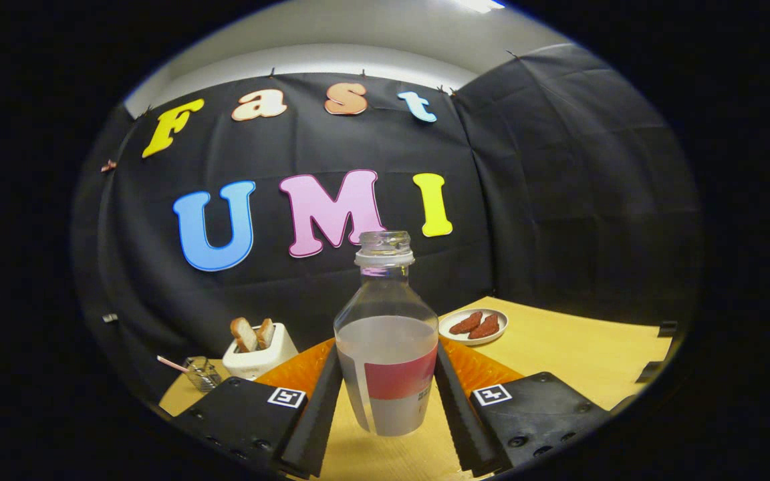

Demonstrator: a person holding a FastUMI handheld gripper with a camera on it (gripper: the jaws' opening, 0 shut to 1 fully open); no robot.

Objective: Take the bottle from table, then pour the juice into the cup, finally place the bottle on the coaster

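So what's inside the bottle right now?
The bottle, clamped between the jaws of the gripper, holds pale cloudy juice to just above its label; the label hides the lower part.

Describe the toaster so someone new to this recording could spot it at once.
Start at the wooden table in front of the black cloth wall. Beyond the gripper, whose fingers clamp the clear bottle, look to the bottle's left: the small white toaster stands there. Two bread slices poke from its top.

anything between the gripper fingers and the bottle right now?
Nothing visible. The bottle stands upright and uncapped between the gripper's fingers, which flank its labelled lower body on both sides. The toaster, glass jar and plate all sit beyond it.
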